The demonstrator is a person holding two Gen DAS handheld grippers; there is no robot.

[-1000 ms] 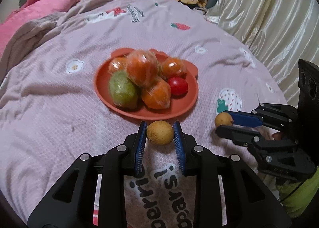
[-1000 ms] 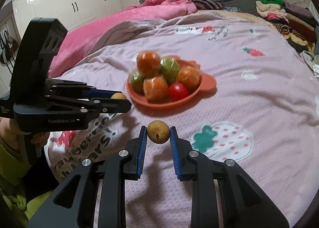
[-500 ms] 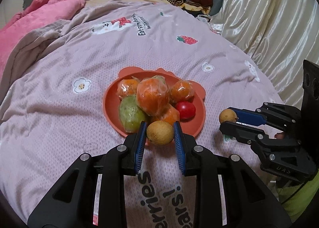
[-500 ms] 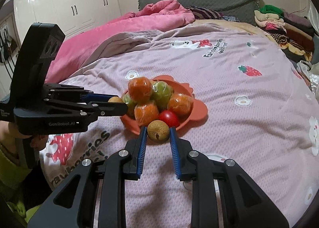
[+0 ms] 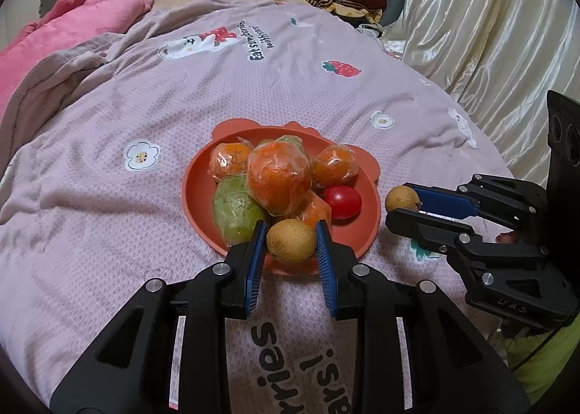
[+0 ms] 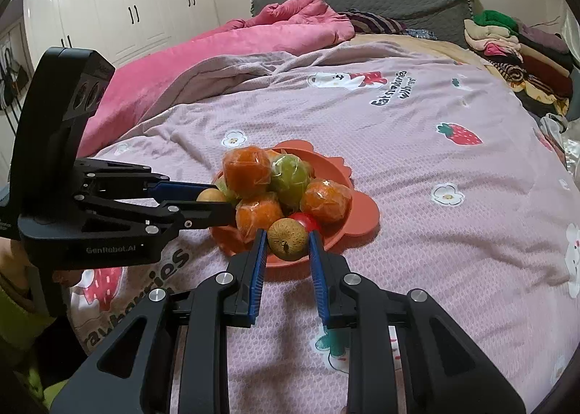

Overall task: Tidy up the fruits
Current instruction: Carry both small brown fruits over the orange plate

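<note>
Only my right camera showed the white wardrobe (image 6: 108, 8) beyond the plate (image 5: 195, 196); only my left showed the cream curtain (image 5: 489, 33) beside it. The plate held 6 fruits: wrapped oranges, a green one, a tomato (image 5: 342, 202). My left gripper (image 5: 290, 245) clamped 1 brown fruit (image 5: 290, 241) over the plate's near rim; my right gripper (image 6: 287, 243) clamped another brown fruit (image 6: 287, 239) there too.

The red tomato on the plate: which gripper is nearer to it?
Right. The right gripper hangs beside the red tomato, while the left gripper is across the fruit pile.
</note>
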